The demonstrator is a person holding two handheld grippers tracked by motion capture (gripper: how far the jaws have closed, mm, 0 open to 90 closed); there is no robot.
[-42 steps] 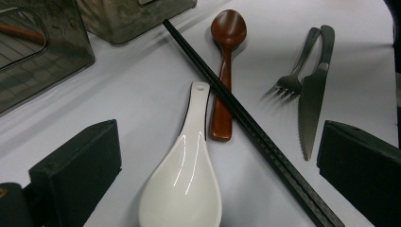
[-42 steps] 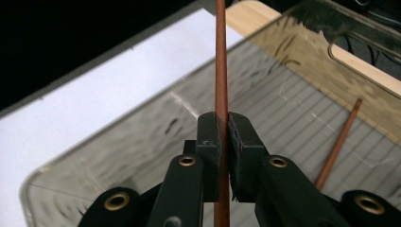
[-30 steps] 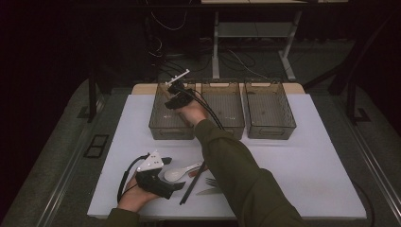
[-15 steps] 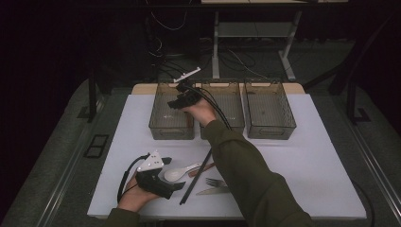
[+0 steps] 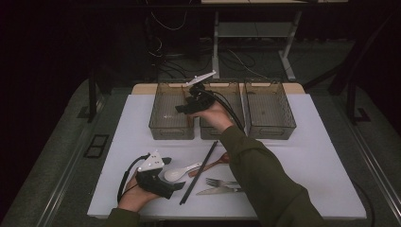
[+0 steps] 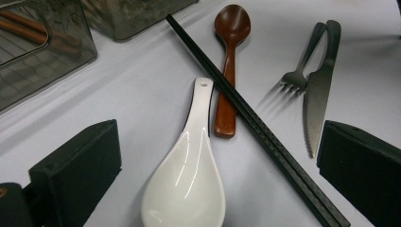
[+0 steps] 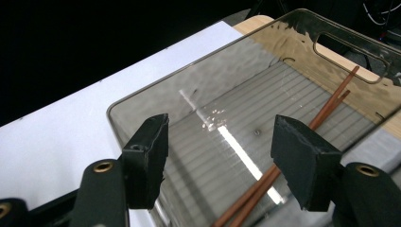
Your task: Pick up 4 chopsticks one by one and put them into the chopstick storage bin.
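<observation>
- Now my right gripper (image 5: 182, 108) hangs over the left bin (image 5: 156, 126), jaws just opened, nothing between them.
- Brown chopsticks (image 7: 302, 142) lie in that bin, so I judge that drop done; the high view is too dim to confirm.
- Since a second ago the right hand has pulled back and up.
- My left gripper (image 5: 177, 186) sits released beside the white spoon (image 6: 187, 175), likely next.
</observation>
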